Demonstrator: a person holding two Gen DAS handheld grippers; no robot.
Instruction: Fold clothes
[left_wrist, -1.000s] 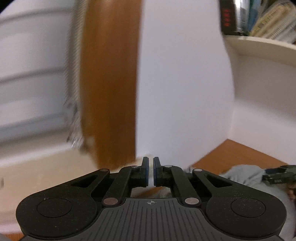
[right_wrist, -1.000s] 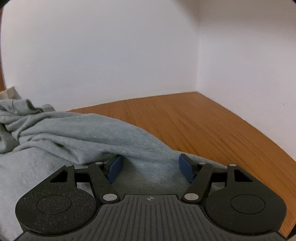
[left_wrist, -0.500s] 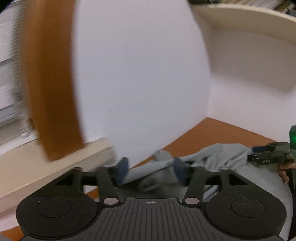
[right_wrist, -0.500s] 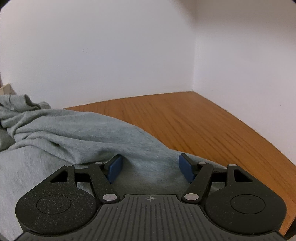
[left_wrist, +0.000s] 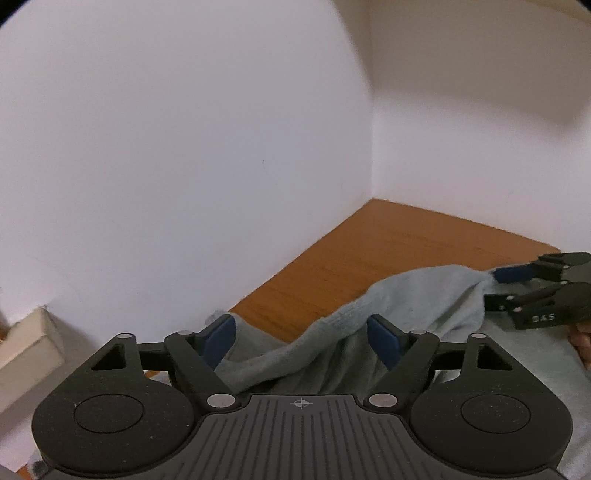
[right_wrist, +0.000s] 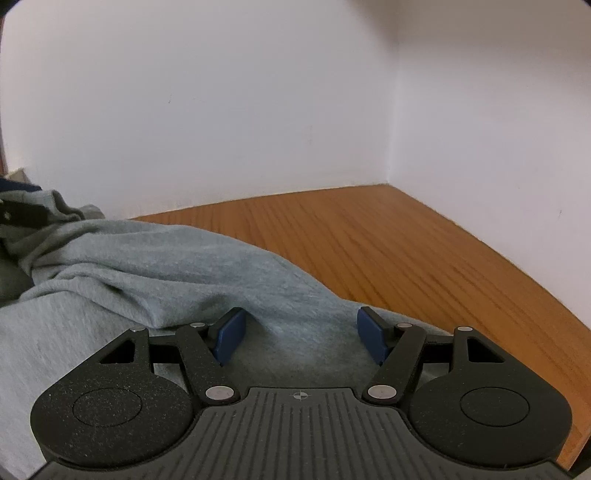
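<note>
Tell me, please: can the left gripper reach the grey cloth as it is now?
Probably yes. The left gripper has its jaws opening, and a fold of the cloth already lies between them, with nothing in the way.

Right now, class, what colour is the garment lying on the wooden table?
Plain light grey garment, clearest in the right wrist view.

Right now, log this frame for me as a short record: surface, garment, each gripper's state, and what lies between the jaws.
surface: brown wooden tabletop set in a corner of white walls
garment: crumpled grey knit garment, unfolded, bunched in ridges
left gripper: jaws opening, blue pads apart, a raised fold of the garment between them, not pinched
right gripper: jaws wide, cloth lying between the pads, no grip visible
other: cream block at the left edge
</note>
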